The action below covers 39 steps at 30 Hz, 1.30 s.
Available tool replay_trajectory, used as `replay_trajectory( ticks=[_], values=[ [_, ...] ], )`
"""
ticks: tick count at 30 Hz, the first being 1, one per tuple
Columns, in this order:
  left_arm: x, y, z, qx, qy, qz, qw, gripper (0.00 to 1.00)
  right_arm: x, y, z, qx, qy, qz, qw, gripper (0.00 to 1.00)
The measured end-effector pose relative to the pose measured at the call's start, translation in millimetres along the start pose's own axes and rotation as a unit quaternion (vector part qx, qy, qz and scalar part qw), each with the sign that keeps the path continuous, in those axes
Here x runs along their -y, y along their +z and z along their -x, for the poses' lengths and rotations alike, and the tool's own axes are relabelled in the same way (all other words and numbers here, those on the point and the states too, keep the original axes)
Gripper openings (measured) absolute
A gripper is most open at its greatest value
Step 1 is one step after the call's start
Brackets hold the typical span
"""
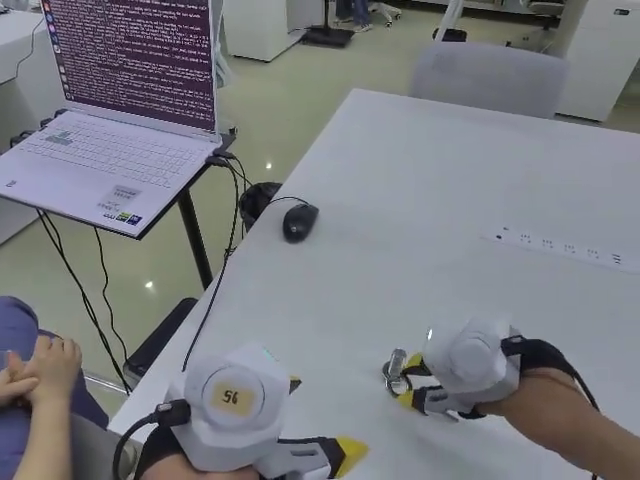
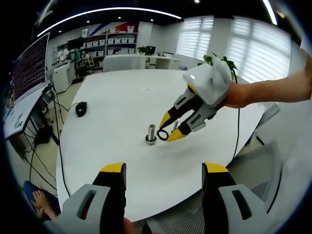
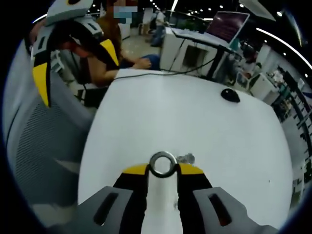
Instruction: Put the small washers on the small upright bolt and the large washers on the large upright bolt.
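While the right tool (image 3: 162, 170) pinches a silver metal washer (image 3: 152, 163) just beside the upright steel bolt (image 2: 151, 133), the left tool (image 2: 164, 171) gapes wide, empty; next, the washer needs centring over the bolt.

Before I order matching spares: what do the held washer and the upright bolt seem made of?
The washer: likely steel, silvery grey with a bright sheen along its ring. The bolt: also metal by its look, duller silver with glints; plating cannot be told.

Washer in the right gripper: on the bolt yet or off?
Off. The washer is pinched by the right gripper, beside the upright bolt, not over its top.
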<state>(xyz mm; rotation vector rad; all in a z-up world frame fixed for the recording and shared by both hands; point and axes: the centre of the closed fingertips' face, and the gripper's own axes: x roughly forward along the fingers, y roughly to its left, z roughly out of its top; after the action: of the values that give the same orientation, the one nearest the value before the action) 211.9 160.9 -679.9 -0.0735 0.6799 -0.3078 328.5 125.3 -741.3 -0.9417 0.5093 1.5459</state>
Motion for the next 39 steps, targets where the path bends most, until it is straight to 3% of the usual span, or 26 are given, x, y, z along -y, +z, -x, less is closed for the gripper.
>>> replay_trajectory(
  ticks=[4, 8, 13, 31, 39],
  values=[
    [0.6, -0.1, -0.9, 0.0, -0.001, -0.001, 1.0, 0.62, 22.1, 2.3, 1.6, 0.004, -0.015, -0.022, 0.9996, 0.23],
    [1.8, -0.3, -1.0, -0.001, -0.002, -0.002, 1.0, 0.62, 30.1, 1.4, -5.7, -0.002, -0.013, -0.031, 0.9994, 0.23],
    [0.1, -1.2, 0.2, -0.001, 0.001, 0.0, 1.0, 0.62, 28.5, -2.1, -18.6, -0.018, 0.004, -0.027, 0.9995, 0.23],
    [-0.8, -4.1, -0.8, -0.005, 0.0, 0.004, 1.0, 0.62, 29.3, -7.8, -33.5, -0.042, 0.016, -0.031, 0.9985, 0.23],
    [0.4, -4.1, -1.3, -0.008, -0.003, 0.002, 1.0, 0.62, 25.7, -20.7, -52.1, -0.066, 0.027, -0.041, 0.9966, 0.23]
  ],
)
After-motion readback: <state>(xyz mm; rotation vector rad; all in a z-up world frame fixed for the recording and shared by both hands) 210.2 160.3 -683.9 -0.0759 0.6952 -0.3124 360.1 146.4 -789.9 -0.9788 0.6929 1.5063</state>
